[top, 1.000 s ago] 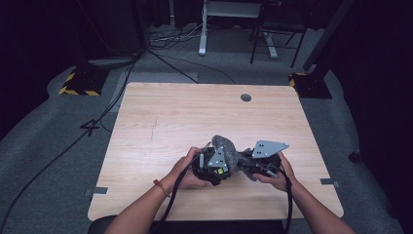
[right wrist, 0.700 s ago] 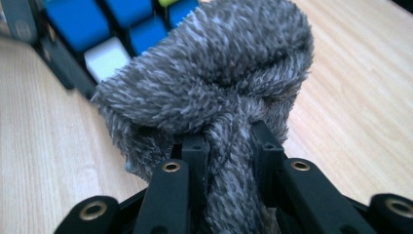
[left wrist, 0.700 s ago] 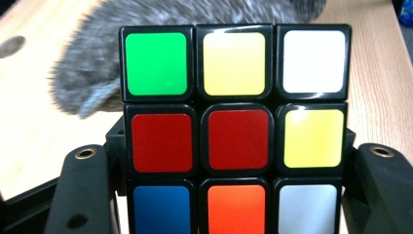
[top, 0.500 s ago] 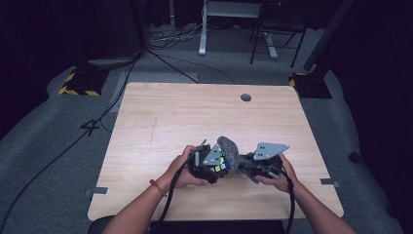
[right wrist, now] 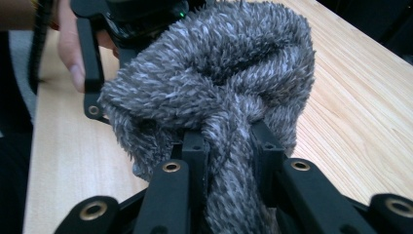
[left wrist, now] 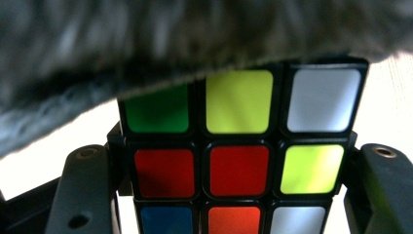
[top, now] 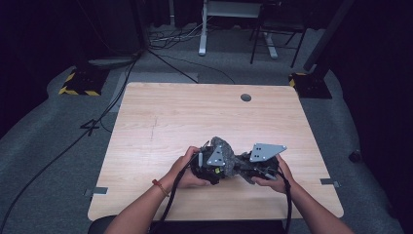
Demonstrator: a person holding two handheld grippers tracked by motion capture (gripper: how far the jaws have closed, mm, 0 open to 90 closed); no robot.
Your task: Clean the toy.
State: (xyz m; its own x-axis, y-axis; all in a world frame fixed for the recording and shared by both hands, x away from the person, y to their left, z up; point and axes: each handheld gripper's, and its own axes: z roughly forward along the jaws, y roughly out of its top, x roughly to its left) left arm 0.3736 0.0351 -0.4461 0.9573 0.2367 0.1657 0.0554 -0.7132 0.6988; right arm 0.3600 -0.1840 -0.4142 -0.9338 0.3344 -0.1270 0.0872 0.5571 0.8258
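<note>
1. Two grippers meet near the table's front edge. The left gripper pinches a puzzle cube, with a fuzzy grey sock draped over the cube's top.
2. The right gripper squeezes a bunched stretch of that sock.
3. Light wood table, grey carpet, cables and dark stands behind.
4. The sock runs roughly left-right between the grippers.

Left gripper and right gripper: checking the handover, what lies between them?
In the high view, fuzzy grey fabric bridges left gripper and right gripper, draping the held cube.
</note>
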